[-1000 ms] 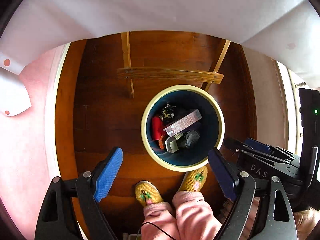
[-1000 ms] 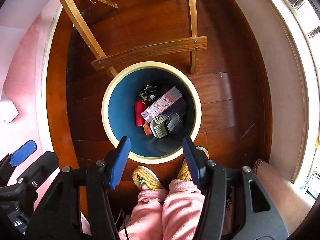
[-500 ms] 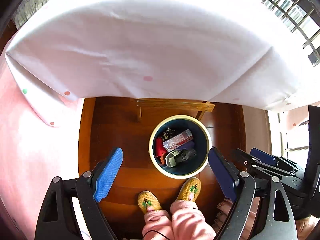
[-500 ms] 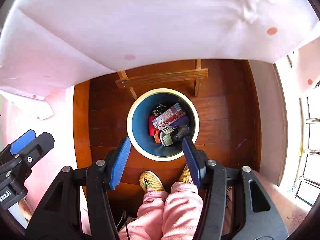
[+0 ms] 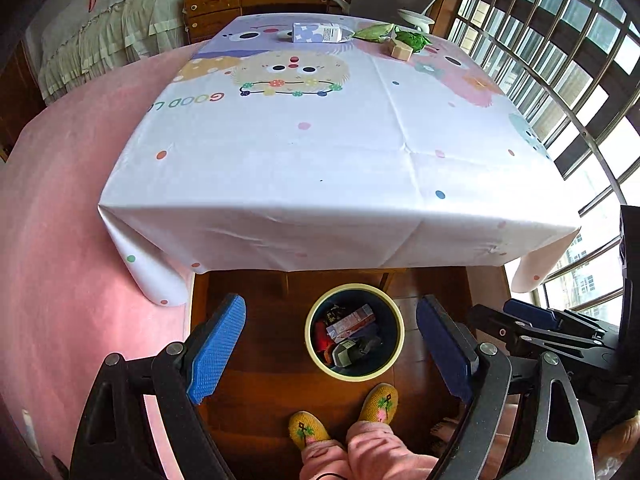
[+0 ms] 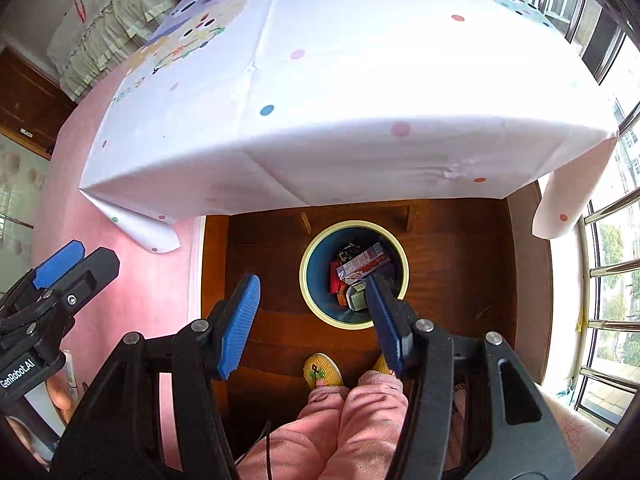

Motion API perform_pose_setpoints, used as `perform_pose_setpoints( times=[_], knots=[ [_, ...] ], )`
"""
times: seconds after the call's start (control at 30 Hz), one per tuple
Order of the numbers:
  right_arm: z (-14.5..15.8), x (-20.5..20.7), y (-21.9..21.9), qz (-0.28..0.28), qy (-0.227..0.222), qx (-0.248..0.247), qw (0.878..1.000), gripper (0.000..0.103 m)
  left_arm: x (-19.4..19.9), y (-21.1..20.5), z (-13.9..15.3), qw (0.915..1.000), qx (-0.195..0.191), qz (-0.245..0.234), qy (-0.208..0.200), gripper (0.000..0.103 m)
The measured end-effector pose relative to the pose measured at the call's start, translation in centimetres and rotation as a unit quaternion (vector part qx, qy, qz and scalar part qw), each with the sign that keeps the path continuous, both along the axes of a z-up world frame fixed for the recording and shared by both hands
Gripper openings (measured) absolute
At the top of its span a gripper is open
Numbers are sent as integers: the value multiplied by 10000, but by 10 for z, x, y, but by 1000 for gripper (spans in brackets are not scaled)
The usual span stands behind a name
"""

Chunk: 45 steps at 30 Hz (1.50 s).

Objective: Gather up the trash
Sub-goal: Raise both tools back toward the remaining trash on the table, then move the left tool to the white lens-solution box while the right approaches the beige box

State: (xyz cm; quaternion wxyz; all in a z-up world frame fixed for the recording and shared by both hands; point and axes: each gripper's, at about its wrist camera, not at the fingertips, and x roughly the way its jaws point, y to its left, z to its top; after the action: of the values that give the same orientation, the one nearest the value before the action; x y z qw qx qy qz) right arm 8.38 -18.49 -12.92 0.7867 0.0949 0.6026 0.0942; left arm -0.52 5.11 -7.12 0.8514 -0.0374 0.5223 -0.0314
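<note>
A round blue bin (image 5: 394, 334) with a cream rim stands upright on the floor, holding boxes and wrappers. At the worktop's twelve o'clock edge lie a carton (image 5: 316, 33), green wrappers (image 5: 412, 38) and a small block (image 5: 401, 51).

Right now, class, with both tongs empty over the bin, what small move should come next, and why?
Probably reach the left tongs forward toward the carton at the table's far end: both tongs are open and empty, and litter remains there.

Both views risen from bin (image 5: 354, 374) to tablecloth (image 5: 320, 152) top.
</note>
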Motion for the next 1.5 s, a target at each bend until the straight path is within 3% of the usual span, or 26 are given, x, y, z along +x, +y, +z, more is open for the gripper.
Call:
perform_pose_setpoints(
  times=[0.27, 0.7, 1.13, 1.5],
  knots=[
    [70, 8, 5, 440, -574, 49, 9974, 54, -1, -1, 64, 9993, -26, 24, -365, 89],
    [126, 45, -10, 778, -1350, 206, 9876, 57, 15, -18, 140, 9946, 439, 369, -862, 89],
    [156, 103, -36, 928, -1879, 234, 9775, 58, 57, -40, 154, 9939, 290, 654, -837, 88],
    [139, 148, -48, 668, -1798, 183, 9813, 58, 132, -34, 144, 9951, 366, 511, -768, 88]
  ],
)
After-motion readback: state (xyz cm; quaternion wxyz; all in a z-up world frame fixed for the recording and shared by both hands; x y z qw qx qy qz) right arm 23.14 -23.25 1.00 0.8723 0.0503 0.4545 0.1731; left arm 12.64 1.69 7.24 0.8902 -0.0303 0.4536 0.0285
